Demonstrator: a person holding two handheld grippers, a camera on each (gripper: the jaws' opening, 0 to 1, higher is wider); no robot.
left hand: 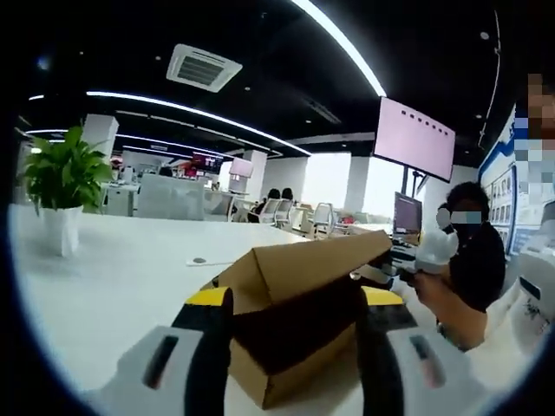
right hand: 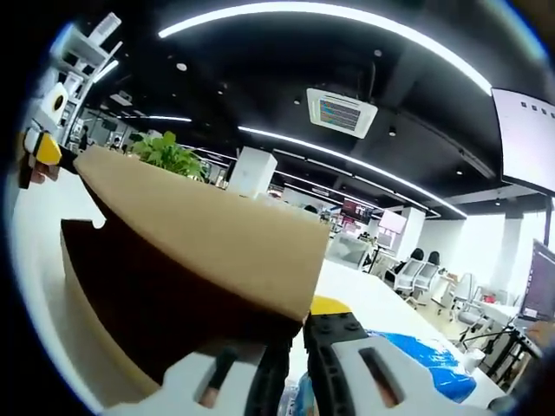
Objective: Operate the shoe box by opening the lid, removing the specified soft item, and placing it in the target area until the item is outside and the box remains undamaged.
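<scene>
A brown cardboard shoe box [left hand: 290, 347] stands on the white table, its lid [left hand: 316, 260] raised at a slant over a dark inside. My left gripper [left hand: 295, 334] is open, with one jaw at each side of the box's near end. I cannot tell whether they press on it. My right gripper [right hand: 295, 360] has its jaws almost together on the lid's [right hand: 199, 230] edge and holds it up. The same gripper [left hand: 386, 276] reaches in at the lid's far right corner in the left gripper view. What lies inside the box is hidden in shadow.
A blue plastic-looking item [right hand: 421, 360] lies on the white table [left hand: 130, 277] beside the box. A potted plant [left hand: 62, 186] stands at the far left. A person in black [left hand: 473, 260] is close by on the right. Office chairs and a screen [left hand: 414, 137] are behind.
</scene>
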